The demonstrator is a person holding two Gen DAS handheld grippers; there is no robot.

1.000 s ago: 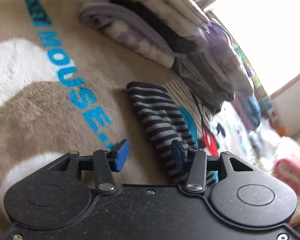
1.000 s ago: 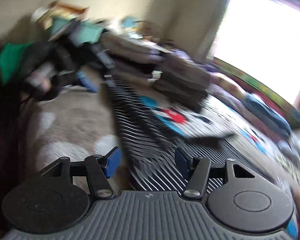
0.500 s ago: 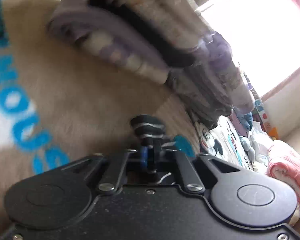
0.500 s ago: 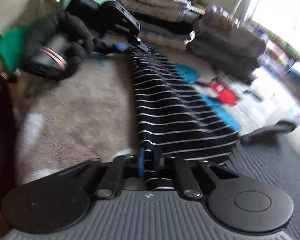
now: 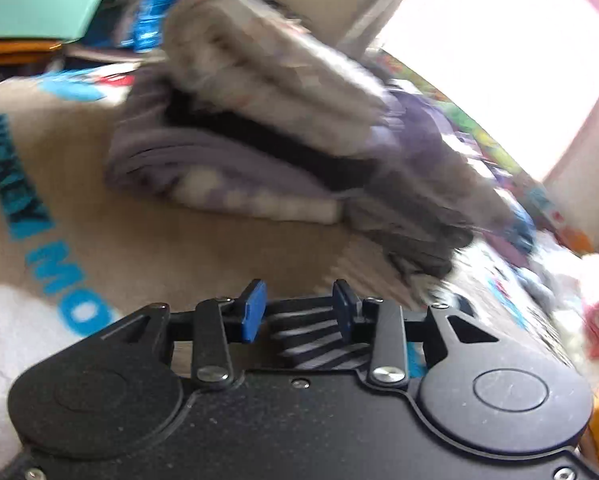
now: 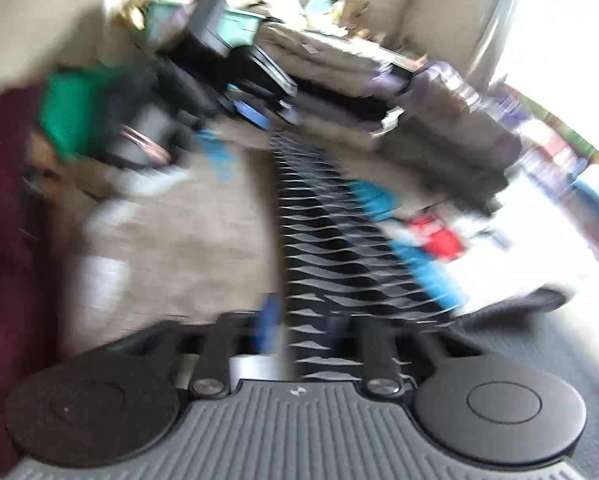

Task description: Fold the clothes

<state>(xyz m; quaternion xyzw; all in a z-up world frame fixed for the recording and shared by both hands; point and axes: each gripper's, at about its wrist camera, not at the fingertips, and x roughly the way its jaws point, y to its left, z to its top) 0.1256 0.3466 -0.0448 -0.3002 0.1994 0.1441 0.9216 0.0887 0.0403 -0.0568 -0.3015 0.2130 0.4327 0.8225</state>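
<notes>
Striped garment (image 6: 327, 240) stretched flat on blanket (image 5: 179, 248).
Left gripper (image 5: 299, 312) fingers parted over the garment's end; right gripper (image 6: 303, 332) blurred, grip indeterminate.

left gripper (image 5: 297, 314): jaws parted, the blue pads (image 5: 252, 312) clearly apart, black-and-white striped cloth sitting loose in the gap, pads not pressing it
right gripper (image 6: 303, 330): super blurry, jaws look partway apart with a blue pad (image 6: 270, 322) on the left side, honestly can't call it gripping or not
left hand (image 6: 139, 128): in the right wrist view, dark glove, green sleeve, far left, holding its gripper, smeared by motion
</notes>
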